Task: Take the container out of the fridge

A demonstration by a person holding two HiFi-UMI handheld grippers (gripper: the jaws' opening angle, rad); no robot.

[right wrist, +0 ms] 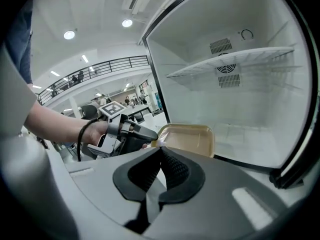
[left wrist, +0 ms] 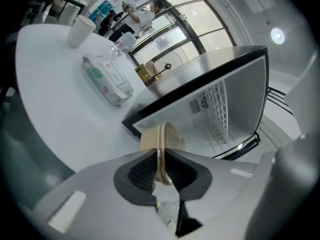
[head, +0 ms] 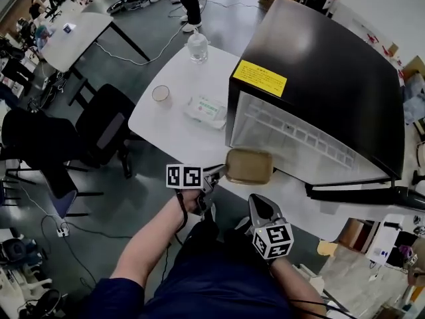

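A tan shallow container (head: 250, 166) hangs just outside the open front of the black fridge (head: 319, 78), over the table's near edge. My left gripper (head: 222, 171) is shut on the rim at its left end. In the left gripper view the container (left wrist: 162, 139) stands edge-on between the pads, with my left gripper (left wrist: 160, 154) pinching it. My right gripper (head: 255, 201) is just below the container, shut, holding nothing. In the right gripper view the container (right wrist: 187, 139) lies beyond my right gripper (right wrist: 161, 151), in front of the white fridge interior (right wrist: 230, 84) with its wire shelf.
The fridge stands on a white table (head: 179, 131). A pack of wipes (head: 206, 110), a cup (head: 161, 94) and a water bottle (head: 197, 46) sit to its left. The fridge door (head: 365, 195) hangs open at the right. A black chair (head: 106, 121) stands left of the table.
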